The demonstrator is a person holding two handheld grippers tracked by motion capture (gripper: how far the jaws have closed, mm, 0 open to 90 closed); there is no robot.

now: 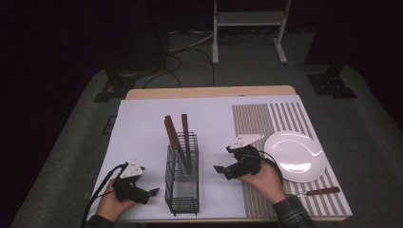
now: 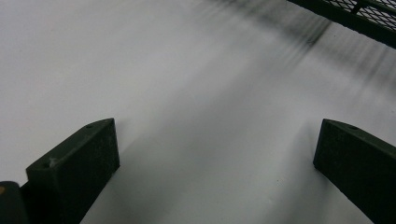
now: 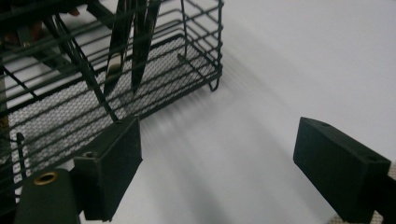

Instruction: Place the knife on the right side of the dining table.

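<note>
Nearby, right gripper (image 1: 219,169) (fingers apart) beside wire caddy (image 1: 182,190), two knives (image 1: 178,140) inside

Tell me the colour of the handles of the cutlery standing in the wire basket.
Reddish-brown, like wood; the handles rise above the black wire basket, clearest in the high view.

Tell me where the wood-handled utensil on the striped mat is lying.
In the high view, the wood-handled utensil lies flat at the striped mat's near right corner, just in front of the white plate and right of the person's right hand.

White plate (image 1: 295,156) on a striped mat (image 1: 278,116); table (image 1: 209,92).
</note>
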